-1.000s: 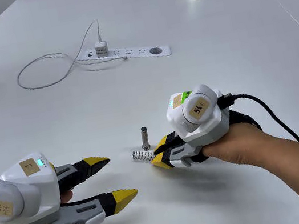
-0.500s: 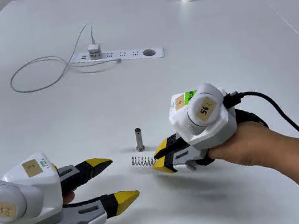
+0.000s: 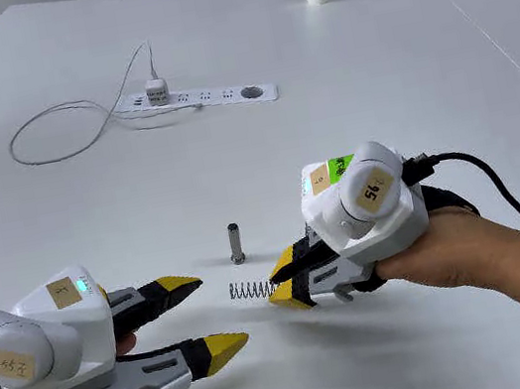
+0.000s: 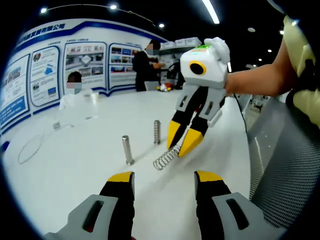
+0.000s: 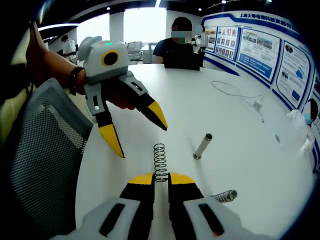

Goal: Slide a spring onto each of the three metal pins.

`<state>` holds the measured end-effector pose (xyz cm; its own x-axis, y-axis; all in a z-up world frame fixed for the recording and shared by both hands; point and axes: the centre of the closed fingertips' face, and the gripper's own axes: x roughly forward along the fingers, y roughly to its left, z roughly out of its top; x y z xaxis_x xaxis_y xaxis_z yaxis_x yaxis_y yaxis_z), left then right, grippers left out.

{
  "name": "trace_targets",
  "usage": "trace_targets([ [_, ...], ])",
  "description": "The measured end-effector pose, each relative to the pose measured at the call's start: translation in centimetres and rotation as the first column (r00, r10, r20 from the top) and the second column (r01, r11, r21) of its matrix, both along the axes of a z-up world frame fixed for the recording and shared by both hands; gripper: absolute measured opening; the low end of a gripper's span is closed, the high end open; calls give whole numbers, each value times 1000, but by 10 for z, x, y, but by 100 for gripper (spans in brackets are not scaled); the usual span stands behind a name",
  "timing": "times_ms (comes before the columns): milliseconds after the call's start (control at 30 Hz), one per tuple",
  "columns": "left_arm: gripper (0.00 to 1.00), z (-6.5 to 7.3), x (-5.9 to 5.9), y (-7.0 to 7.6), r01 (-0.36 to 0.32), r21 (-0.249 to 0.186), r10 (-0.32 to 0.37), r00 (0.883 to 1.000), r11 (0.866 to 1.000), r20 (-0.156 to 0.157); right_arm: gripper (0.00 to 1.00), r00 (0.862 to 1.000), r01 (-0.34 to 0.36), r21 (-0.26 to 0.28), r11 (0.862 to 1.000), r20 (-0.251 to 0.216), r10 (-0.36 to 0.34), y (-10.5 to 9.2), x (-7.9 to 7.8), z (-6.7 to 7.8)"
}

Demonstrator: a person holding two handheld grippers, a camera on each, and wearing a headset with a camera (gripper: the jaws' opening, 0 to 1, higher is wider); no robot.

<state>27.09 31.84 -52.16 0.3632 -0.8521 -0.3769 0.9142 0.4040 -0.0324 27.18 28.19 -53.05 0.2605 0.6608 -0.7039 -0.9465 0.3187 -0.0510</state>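
**Right tongs pinch the spring beside the bare pin**

My right gripper [image 3: 282, 291], tilted low over the smooth white table [image 3: 397, 59], has its yellow-tipped jaws almost closed on one end of a thin coiled wire spring [image 3: 250, 289]. The spring sticks out leftward, just near of a smooth upright steel pin [image 3: 235, 243]. I can't tell whether its free end touches the table. A second pin [image 4: 157, 123] already wears a coil [image 4: 157, 136]. My left gripper [image 3: 222, 310] lies level, jaws wide apart and empty.
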Motion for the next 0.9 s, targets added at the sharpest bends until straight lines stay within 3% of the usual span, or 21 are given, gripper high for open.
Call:
trace_targets([
  [400,44,1,-4,-9,43,7,-44,999,999,15,11,999,-35,-2,999,-1,35,0,-10,4],
  [900,30,2,-13,-18,108,2,-108,994,994,33,11,995,-104,0,995,-4,104,1,-22,8],
])
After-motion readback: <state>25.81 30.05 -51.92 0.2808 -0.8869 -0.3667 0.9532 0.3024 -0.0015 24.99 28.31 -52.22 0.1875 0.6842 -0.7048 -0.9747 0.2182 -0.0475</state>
